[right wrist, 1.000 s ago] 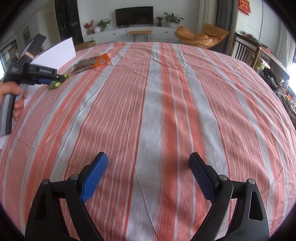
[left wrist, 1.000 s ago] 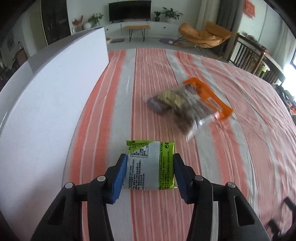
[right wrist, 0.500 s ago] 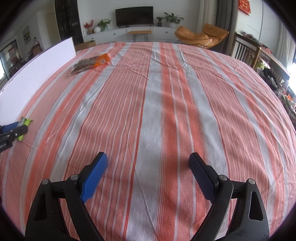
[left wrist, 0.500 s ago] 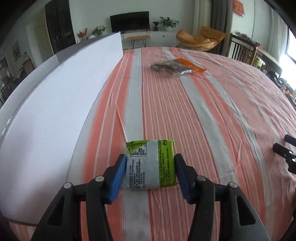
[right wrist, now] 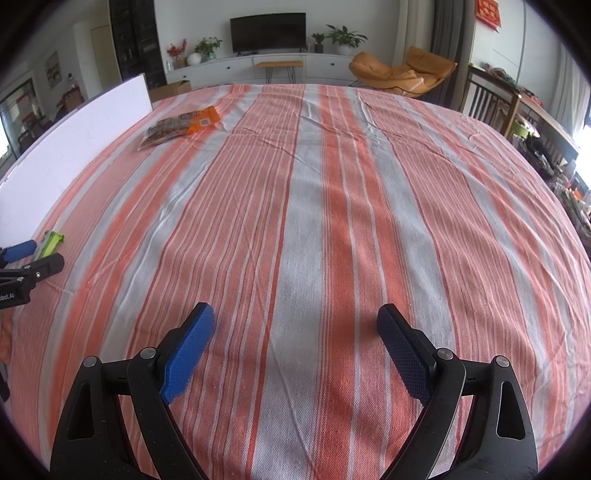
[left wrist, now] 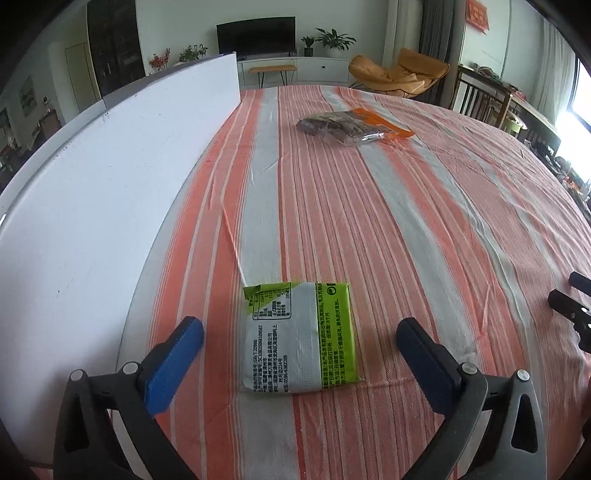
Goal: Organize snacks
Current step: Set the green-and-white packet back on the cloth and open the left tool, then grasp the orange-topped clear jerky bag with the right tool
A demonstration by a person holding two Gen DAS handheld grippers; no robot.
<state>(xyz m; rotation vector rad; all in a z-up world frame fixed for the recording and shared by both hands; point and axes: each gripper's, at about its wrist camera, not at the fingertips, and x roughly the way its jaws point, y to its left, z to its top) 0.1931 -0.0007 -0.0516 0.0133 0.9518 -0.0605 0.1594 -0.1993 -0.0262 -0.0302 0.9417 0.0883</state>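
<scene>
The green snack packet (left wrist: 300,338) is seen lying flat on the worktop (left wrist: 406,206), centred between the spread-apart fingers of the left gripper (left wrist: 300,334).

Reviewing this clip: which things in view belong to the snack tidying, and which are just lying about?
Belongs to the job:
green snack packet, between the open left gripper
orange snack bag
right gripper, open, empty

Just there:
white board
striped tablecloth
television
orange chair

A striped tablecloth (left wrist: 406,206) covered the table. A white board (left wrist: 110,177) stood along its left edge. Beyond it sat an orange chair (right wrist: 402,75).
</scene>
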